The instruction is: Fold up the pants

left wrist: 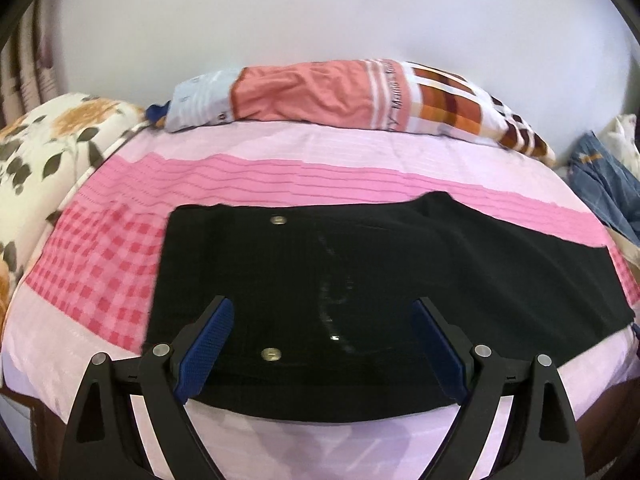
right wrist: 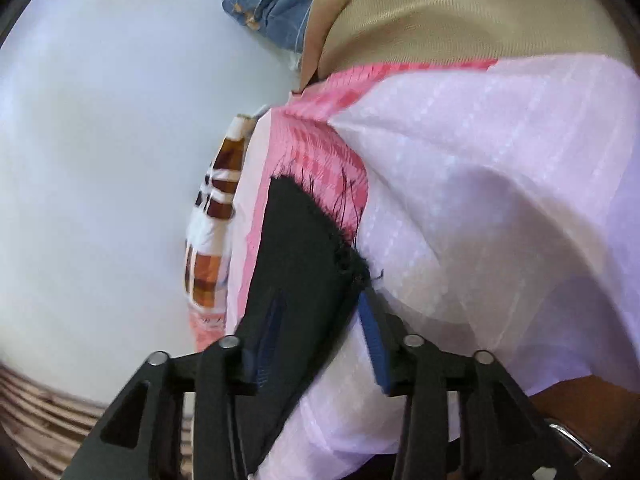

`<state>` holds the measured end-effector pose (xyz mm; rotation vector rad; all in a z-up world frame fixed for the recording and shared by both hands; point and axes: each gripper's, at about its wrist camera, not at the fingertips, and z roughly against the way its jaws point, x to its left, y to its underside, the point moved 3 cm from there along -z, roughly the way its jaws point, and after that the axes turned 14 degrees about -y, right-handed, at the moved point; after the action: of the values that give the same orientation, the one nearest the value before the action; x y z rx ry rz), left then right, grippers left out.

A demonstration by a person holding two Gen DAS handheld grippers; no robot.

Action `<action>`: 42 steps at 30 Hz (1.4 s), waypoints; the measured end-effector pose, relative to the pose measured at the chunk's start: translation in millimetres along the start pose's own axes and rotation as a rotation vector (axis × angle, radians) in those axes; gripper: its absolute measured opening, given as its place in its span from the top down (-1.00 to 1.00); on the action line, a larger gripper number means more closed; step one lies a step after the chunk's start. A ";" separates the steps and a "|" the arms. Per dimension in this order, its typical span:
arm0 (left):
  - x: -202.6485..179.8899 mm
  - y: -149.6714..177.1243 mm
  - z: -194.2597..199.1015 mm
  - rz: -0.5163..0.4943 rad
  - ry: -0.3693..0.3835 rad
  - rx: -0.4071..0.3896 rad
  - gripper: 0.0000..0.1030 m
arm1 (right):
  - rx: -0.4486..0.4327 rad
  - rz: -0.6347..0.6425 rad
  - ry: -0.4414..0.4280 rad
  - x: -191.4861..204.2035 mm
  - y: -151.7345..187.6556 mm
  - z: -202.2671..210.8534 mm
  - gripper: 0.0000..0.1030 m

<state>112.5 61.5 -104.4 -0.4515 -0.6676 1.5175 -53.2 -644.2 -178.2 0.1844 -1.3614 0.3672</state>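
Black pants [left wrist: 360, 280] lie flat across the pink bed sheet [left wrist: 120, 272], waist end to the left with two metal buttons showing. My left gripper [left wrist: 322, 316] is open, its blue-padded fingers [left wrist: 208, 344] spread wide just above the waist area near the bed's front edge. In the right wrist view, the frayed hem of the black pants [right wrist: 304, 248] lies between the fingers of my right gripper [right wrist: 324, 312]. The jaws stand partly apart around the cloth. I cannot tell whether they pinch it.
A patchwork pillow [left wrist: 340, 96] lies along the back by the white wall. A floral pillow [left wrist: 52, 152] sits at the left. Blue denim clothing [left wrist: 600, 184] lies at the right and shows in the right wrist view [right wrist: 276, 4] beside beige cloth [right wrist: 460, 12].
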 end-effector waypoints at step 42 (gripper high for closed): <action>0.0 16.2 -6.7 0.094 0.127 0.096 -0.75 | 0.682 0.544 0.074 130.6 283.9 -278.7 0.82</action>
<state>104.6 62.8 -120.0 -0.5074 -0.4779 1.5880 121.5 -266.6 -131.3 0.3569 -1.1547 1.2824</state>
